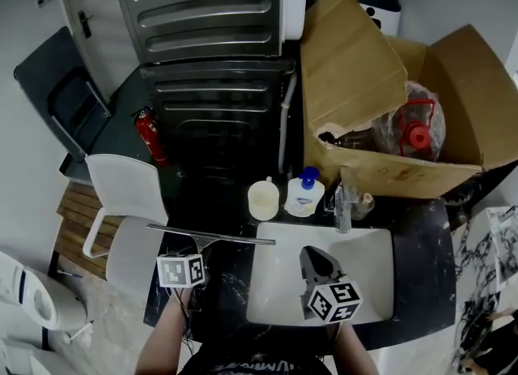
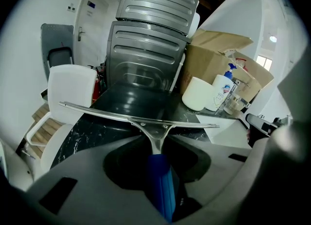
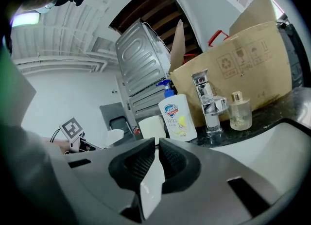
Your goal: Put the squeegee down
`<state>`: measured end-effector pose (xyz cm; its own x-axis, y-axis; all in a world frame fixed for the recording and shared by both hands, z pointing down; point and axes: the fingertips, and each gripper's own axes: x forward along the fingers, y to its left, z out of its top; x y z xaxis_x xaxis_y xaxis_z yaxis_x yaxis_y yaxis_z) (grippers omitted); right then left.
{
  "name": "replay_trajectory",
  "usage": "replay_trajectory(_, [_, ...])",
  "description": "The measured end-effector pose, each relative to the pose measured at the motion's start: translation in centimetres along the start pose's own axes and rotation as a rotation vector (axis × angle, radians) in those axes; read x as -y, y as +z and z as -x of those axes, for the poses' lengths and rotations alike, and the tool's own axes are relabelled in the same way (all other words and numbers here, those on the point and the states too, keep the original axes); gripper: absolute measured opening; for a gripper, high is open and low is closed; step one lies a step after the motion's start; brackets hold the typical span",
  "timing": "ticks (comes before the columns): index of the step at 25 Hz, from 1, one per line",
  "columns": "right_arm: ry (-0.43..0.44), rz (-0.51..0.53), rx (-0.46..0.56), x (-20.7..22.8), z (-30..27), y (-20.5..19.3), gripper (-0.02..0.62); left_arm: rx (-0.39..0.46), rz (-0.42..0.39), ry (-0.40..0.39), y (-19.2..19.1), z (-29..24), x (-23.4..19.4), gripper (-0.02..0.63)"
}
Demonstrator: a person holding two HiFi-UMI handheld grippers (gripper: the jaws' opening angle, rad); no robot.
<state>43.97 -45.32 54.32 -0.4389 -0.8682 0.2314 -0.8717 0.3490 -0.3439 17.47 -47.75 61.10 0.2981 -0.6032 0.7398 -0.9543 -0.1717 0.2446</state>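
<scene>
The squeegee [image 1: 212, 236] has a long metal blade and a blue handle [image 2: 160, 185]. My left gripper [image 1: 197, 253] is shut on that handle, and the blade [image 2: 141, 119] lies crosswise ahead of the jaws. It hangs over the black marble counter [image 1: 421, 244], just left of the white sink [image 1: 275, 288]; I cannot tell whether it touches. My right gripper [image 1: 314, 257] is over the sink basin. Its jaws [image 3: 157, 144] are shut with nothing between them.
Behind the sink stand a white cup [image 1: 263, 200], a soap pump bottle [image 1: 304, 193], a chrome faucet [image 1: 343, 207] and a small glass bottle [image 3: 239, 110]. An open cardboard box [image 1: 388, 106] fills the back right. A metal appliance [image 1: 210, 25], a fire extinguisher [image 1: 150, 134] and a white chair [image 1: 129, 203] are on the left.
</scene>
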Motion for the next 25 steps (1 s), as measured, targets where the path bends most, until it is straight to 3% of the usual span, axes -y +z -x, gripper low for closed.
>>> replay_trajectory(8, [0.01, -0.008, 0.0, 0.1, 0.5, -0.1, 0.054, -0.018, -0.012, 0.011, -0.1, 0.1, 0.0, 0.147])
replay_trajectory(15, [0.039, -0.003, 0.003, -0.6, 1.0, -0.2, 0.054, -0.008, -0.097, 0.042, -0.2, -0.1, 0.3, 0.147])
replay_trajectory(19, [0.033, 0.02, 0.006, -1.2, 1.3, 0.0, 0.054, 0.005, -0.072, -0.033, -0.9, -0.1, 0.3, 0.238])
replay_trajectory(25, [-0.019, 0.06, 0.028, -4.4, 2.5, 0.4, 0.054, 0.048, -0.018, -0.105, -0.7, 3.9, -1.1, 0.264])
